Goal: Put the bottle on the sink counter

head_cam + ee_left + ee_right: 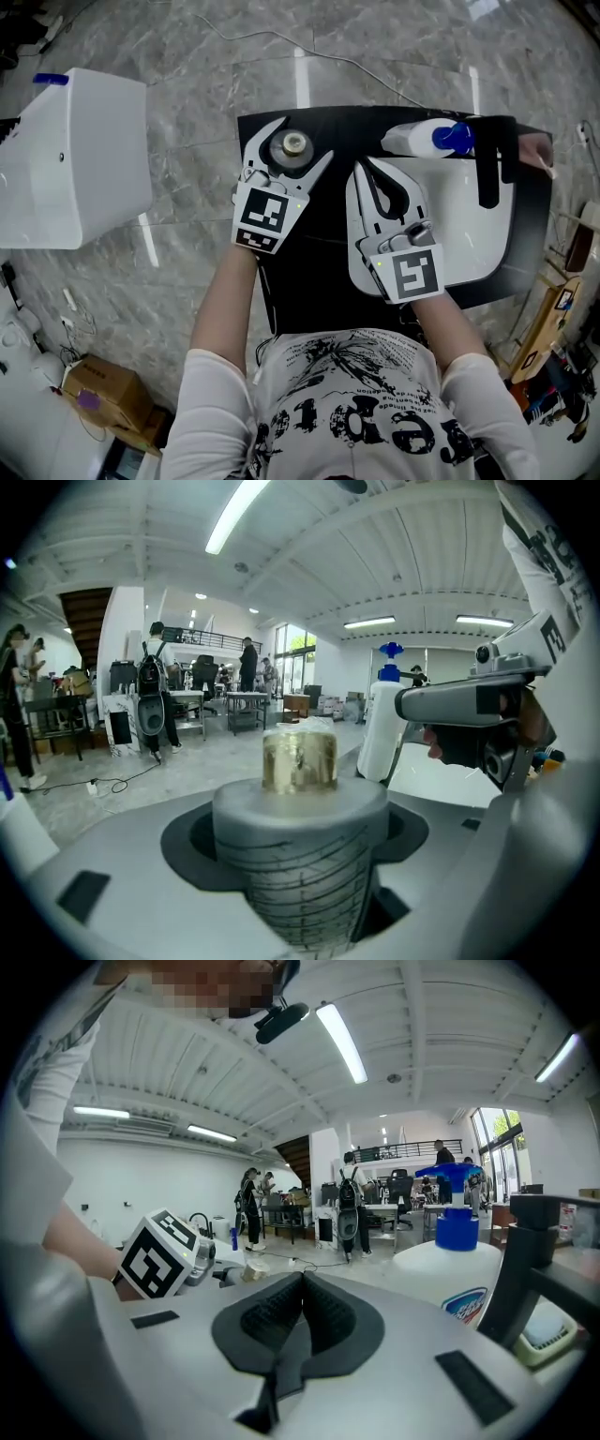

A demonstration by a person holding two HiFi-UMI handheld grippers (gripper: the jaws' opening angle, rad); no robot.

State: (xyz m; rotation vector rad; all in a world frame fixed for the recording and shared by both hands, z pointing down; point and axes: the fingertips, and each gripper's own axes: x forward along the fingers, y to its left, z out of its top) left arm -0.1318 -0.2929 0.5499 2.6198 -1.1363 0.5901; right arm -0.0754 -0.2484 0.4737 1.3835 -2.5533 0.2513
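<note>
Grey bottle, ribbed and gold-capped, fills the left gripper view, standing upright with the left gripper clamped on its body from both sides. From the head view it sits over the black counter, in the far left corner, left of the white sink. Whether its base is already down on the surface, I cannot tell, as the jaws cover it. So the carry looks done by my reading. What is left is to settle it, let go and draw the tool back.

Now the margins. The counter's left edge runs just beside the gripper's outer jaw, and the far edge is close too, so there is little slack on those two sides. The bare black strip toward the person and toward the sink offers the free room.

Over the basin hangs the right gripper, jaws pressed together with nothing between them. Beyond it, at the sink's far rim, stand a white bottle with a blue cap and the black faucet, well apart from the grey bottle.
</note>
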